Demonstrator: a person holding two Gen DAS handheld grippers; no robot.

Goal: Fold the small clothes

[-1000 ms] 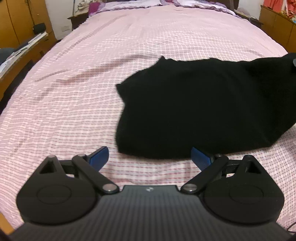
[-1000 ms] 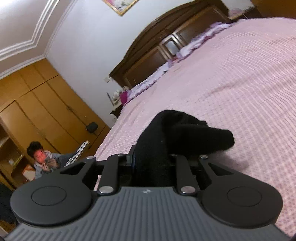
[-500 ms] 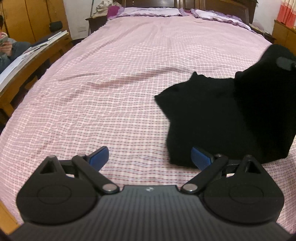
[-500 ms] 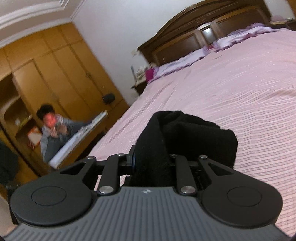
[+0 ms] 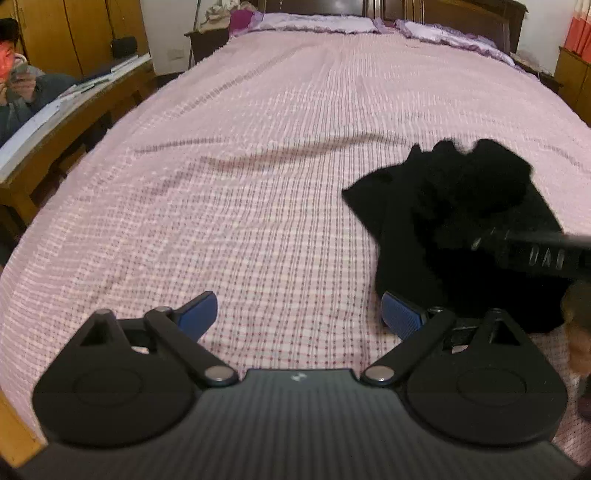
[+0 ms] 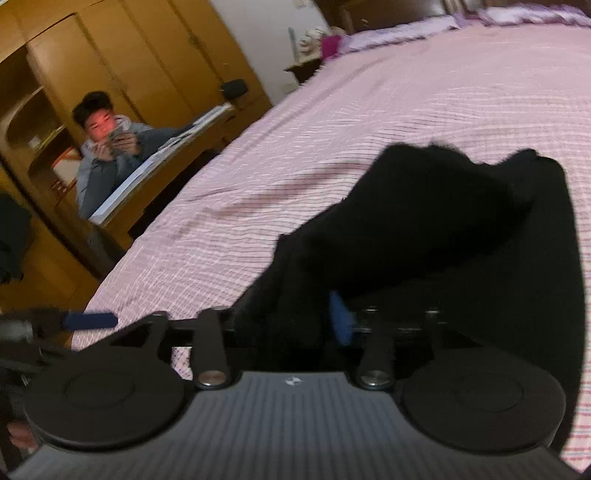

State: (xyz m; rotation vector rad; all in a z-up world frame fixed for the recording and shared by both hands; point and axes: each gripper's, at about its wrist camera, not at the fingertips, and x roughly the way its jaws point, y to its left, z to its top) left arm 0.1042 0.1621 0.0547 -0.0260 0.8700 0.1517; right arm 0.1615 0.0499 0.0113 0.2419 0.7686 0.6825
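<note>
- The left gripper (image 5: 298,314) hovers low over the pink checked bedspread (image 5: 258,166), its blue-padded fingers (image 5: 195,314) spread wide with nothing between them.
- The black garment (image 5: 461,229) lies bunched on the bedspread ahead and to the right of the left gripper; its near edge sits just beyond the right-hand blue pad, and whether the two touch is unclear.
- The top part of the garment is heaped in loose folds over a flatter layer beneath.
- In the left wrist view a dark bar with pale lettering, part of the right gripper (image 5: 535,254), crosses over the garment from the right edge, blurred.
- In the right wrist view the right gripper (image 6: 295,325) is clenched on the black garment (image 6: 443,229): cloth fills the narrow gap between its fingers, and one blue pad (image 6: 340,321) shows beside the fold.
- From that grasp the garment spreads forward and to the right across the bedspread (image 6: 369,110).
- A blue pad of the left gripper (image 6: 88,319) shows at the far left of the right gripper, blurred.
- Well off to the left, past the bed's edge, a seated person (image 6: 107,155) in a grey top holds a phone at a wooden desk (image 6: 166,162), with wooden wardrobes (image 6: 129,55) behind.
- Lilac pillows (image 5: 314,22) lie far ahead at the dark headboard (image 5: 461,11).
</note>
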